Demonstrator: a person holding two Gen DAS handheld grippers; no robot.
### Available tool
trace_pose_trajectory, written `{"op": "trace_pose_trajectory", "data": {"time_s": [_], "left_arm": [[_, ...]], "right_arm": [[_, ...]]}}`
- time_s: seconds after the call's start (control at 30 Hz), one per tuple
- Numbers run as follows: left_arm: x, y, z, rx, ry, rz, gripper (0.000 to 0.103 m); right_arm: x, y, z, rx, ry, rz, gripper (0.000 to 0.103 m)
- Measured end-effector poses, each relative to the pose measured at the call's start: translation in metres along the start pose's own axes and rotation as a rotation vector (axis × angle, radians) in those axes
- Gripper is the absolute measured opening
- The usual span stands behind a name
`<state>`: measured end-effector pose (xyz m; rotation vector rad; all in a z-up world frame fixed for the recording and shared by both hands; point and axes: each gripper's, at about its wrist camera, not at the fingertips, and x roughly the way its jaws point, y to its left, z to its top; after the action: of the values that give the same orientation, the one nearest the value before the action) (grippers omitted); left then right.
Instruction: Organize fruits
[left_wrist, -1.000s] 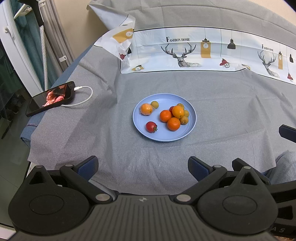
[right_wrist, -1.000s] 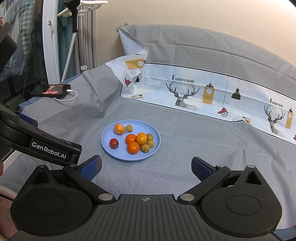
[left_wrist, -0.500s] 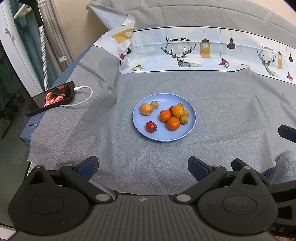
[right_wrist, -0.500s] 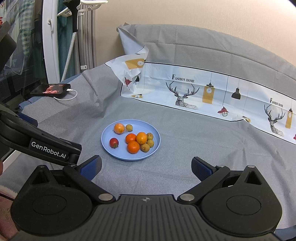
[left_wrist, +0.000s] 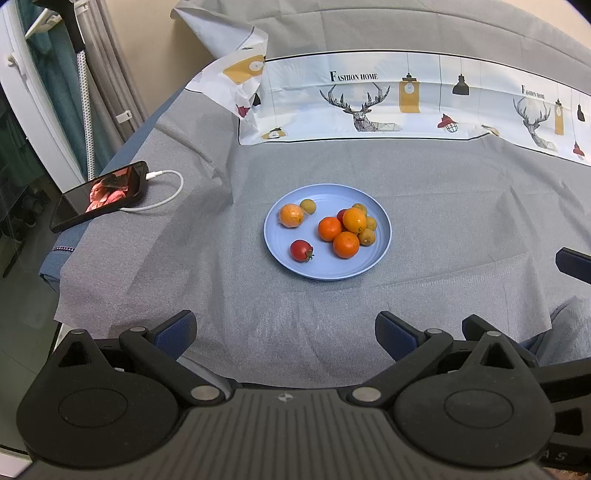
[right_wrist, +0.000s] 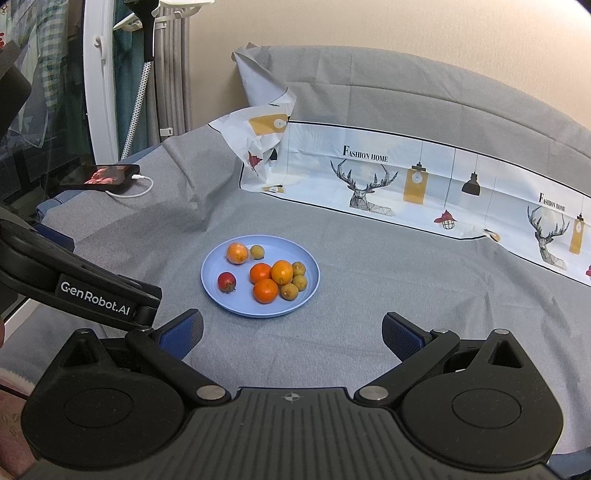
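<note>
A light blue plate lies on the grey cloth and holds several small oranges, a red tomato and several small yellow-brown fruits. It also shows in the right wrist view, with the tomato at its left. My left gripper is open and empty, well short of the plate. My right gripper is open and empty, also short of the plate. The left gripper's body shows at the left of the right wrist view.
A phone with a white charging cable lies at the table's left edge. A printed deer-pattern cloth runs along the back. The grey cloth's front edge hangs at the lower left.
Hardly anything has changed. The right wrist view has shifted very slightly; the plate, the fruits and both open grippers stay as they were.
</note>
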<state>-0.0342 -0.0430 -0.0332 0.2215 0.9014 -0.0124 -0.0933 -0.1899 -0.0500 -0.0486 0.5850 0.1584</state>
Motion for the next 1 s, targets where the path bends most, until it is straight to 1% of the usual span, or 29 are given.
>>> {"op": "trace_pose_trajectory", "data": {"time_s": [1.0], "left_arm": [[0.0008, -0.0006, 0.0003, 0.016, 0.002, -0.007, 0.103]], "right_arm": [[-0.0005, -0.0014, -0.0005, 0.002, 0.002, 0.0, 0.102]]}}
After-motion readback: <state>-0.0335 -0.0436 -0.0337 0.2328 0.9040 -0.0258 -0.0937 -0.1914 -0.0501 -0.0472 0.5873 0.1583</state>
